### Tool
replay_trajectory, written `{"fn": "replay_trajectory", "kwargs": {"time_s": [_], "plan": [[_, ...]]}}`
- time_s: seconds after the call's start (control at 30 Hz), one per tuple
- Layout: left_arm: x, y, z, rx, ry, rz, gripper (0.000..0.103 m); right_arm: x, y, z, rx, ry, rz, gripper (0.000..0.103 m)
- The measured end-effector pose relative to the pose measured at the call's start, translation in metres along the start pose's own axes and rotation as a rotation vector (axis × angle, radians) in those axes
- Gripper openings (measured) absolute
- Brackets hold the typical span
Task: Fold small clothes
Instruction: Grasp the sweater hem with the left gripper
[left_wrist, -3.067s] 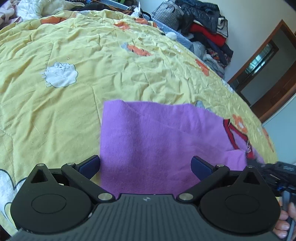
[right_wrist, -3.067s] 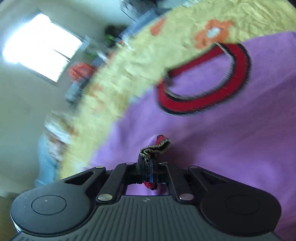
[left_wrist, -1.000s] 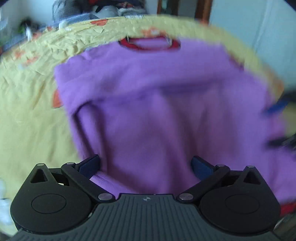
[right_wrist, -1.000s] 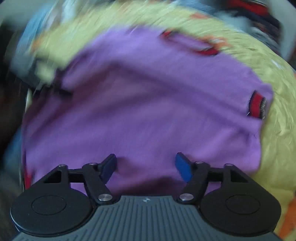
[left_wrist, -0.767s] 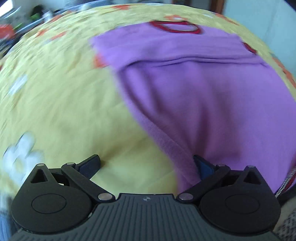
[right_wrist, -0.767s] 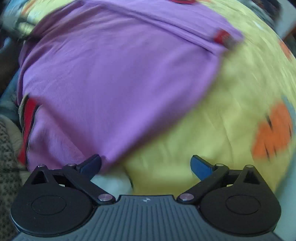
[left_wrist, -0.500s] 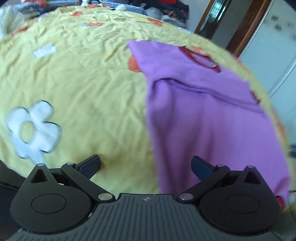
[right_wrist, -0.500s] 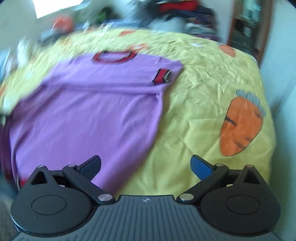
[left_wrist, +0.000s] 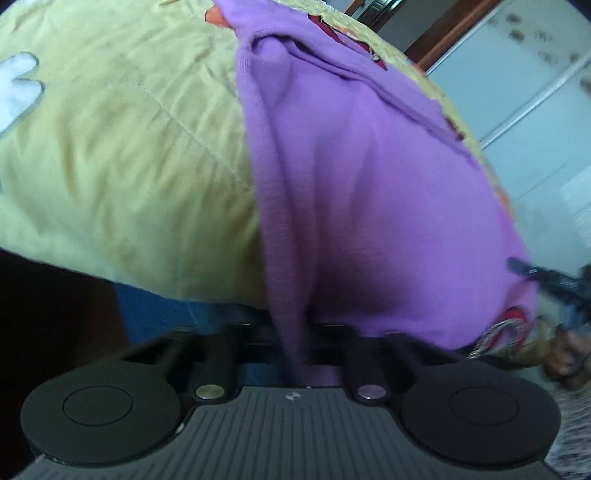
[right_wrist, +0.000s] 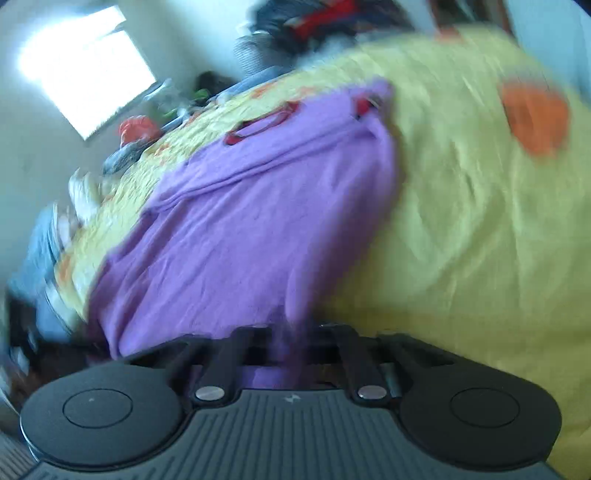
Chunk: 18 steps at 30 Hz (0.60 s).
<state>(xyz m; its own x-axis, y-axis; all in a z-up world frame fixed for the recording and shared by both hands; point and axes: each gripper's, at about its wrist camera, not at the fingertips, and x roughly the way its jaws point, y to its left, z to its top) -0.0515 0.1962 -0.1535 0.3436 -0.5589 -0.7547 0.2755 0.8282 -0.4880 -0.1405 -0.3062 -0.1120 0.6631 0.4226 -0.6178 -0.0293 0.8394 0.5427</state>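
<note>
Bedroom, mid-fold: a purple sweater (left_wrist: 369, 192) w/ red-trimmed collar lies spread on a bed under a yellow quilt (left_wrist: 122, 147) printed w/ flowers and carrots.

From the left: the left claw (left_wrist: 295, 347) is closed on the sweater's near-left hem corner; the fabric runs up out of the closed jaws in a taut ridge, along the garment's left edge. To its right in the left wrist view the hem sags across toward the other hand, whose dark tool shows at the frame's edge beside a red-striped cuff (left_wrist: 506, 328). Farther right, the right claw (right_wrist: 291, 350) is clamped on the near-right hem corner; the right wrist view is motion-blurred, but purple cloth clearly fills the gap btw. the fingers.

Key relation: the sweater's long axis runs straight away from both claws, hem nearest, red collar (right_wrist: 258, 123) at the far end, sleeves apparently already laid across the chest. Both claws hold one corner apiece, so neither is nearer; the collar lies dead ahead of each.

Likely next step, judging by the layout: carry the hem forward over the body toward the collar, both hands level, to halve the garment lengthwise. Risk: uneven lift would skew the fold or drag the tucked sleeves loose. Piled clothes (right_wrist: 325, 18) and a bright window (right_wrist: 88, 70) sit in the bkgd.
</note>
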Motion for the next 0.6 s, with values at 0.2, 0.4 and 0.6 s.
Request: {"fn": "replay_trajectory", "kwargs": {"time_s": [0.2, 0.4, 0.6], "plan": [[-0.031, -0.003, -0.001, 0.031, -0.123, -0.103, 0.003, -0.012, -0.031, -0.001, 0.257, -0.080, 0.166, 0.005], [-0.063, 0.000, 0.028, -0.034, -0.288, -0.236, 0.003, -0.053, -0.031, 0.031, 0.281, -0.247, 0.239, 0.001], [-0.056, 0.008, 0.038, -0.030, -0.282, -0.167, 0.003, -0.038, -0.047, 0.046, 0.207, -0.092, 0.182, 0.073]]}}
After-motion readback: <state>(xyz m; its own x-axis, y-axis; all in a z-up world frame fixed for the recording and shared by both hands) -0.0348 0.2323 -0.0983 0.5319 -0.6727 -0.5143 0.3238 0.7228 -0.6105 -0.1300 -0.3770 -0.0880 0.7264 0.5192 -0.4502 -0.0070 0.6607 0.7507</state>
